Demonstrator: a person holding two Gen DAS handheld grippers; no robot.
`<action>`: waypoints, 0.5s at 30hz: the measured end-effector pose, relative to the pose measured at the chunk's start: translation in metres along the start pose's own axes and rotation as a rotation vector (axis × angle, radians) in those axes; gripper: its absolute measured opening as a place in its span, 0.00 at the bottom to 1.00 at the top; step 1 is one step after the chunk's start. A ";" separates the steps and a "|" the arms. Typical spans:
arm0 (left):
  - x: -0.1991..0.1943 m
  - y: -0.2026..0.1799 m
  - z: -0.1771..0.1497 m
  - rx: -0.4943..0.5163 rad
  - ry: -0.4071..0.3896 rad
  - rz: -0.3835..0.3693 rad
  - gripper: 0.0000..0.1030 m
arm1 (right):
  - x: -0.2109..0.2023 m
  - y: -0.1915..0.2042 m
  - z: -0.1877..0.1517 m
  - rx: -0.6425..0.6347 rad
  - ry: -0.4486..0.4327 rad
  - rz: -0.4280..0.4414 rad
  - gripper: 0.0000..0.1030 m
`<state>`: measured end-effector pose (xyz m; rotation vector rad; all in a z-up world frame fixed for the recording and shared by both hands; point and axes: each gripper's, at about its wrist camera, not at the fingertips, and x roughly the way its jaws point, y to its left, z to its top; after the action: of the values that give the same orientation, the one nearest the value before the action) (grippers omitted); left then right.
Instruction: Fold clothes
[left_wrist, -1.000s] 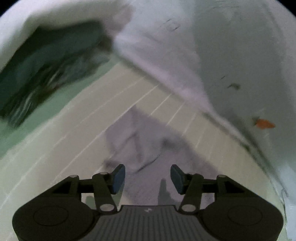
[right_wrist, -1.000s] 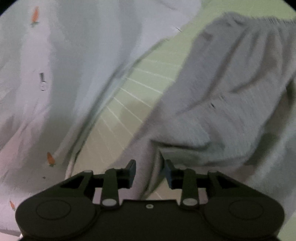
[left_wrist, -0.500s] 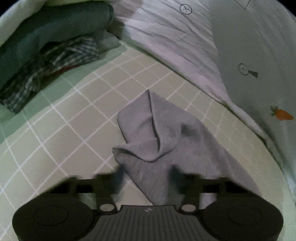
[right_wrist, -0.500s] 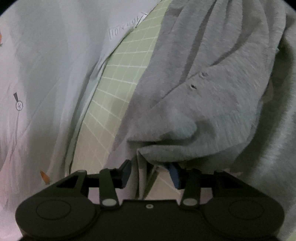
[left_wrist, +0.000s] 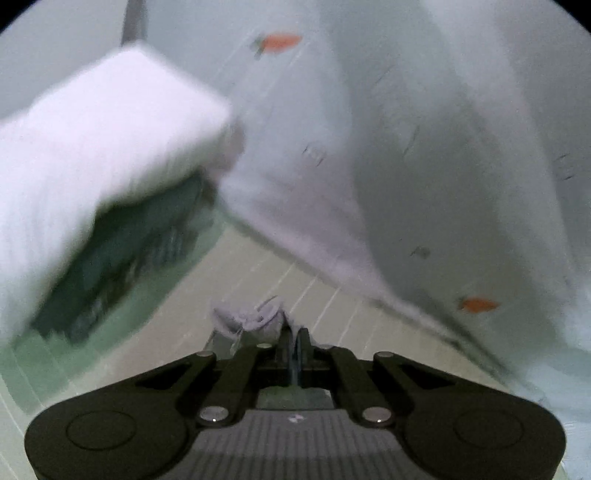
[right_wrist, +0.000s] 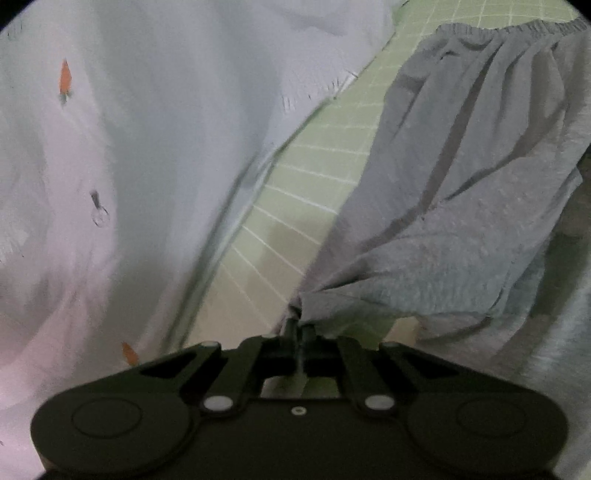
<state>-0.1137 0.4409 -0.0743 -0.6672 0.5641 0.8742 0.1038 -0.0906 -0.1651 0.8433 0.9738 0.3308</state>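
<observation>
A pair of grey pants (right_wrist: 461, 206) with an elastic waistband lies on a green checked sheet (right_wrist: 314, 177). My right gripper (right_wrist: 300, 332) is shut on a bunched edge of the pants, and the cloth stretches away up and to the right. My left gripper (left_wrist: 291, 334) is shut on a small bunch of the same grey cloth (left_wrist: 255, 319), held above the sheet (left_wrist: 288, 280). The left wrist view is blurred by motion.
A white quilt with small carrot prints (right_wrist: 147, 147) lies along the left in the right wrist view and fills the right side of the left wrist view (left_wrist: 424, 166). A white pillow (left_wrist: 99, 140) lies over dark clothes (left_wrist: 129, 251) at the left.
Both grippers were open and have shut on the grey pants. The left gripper has lifted its bunch of cloth and swings, so its view is blurred. The right gripper pulls the cloth taut.
</observation>
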 end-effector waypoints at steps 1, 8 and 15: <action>-0.004 -0.005 0.005 0.010 -0.014 -0.015 0.02 | -0.002 0.002 0.002 0.008 -0.005 0.015 0.02; 0.059 -0.024 0.024 0.023 0.041 0.047 0.02 | 0.018 0.009 0.023 0.040 -0.010 0.000 0.03; 0.084 -0.010 -0.017 0.002 0.172 0.056 0.36 | 0.022 0.014 0.015 -0.035 -0.021 -0.083 0.34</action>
<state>-0.0645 0.4661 -0.1399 -0.7316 0.7409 0.8736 0.1296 -0.0759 -0.1631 0.7707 0.9783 0.2668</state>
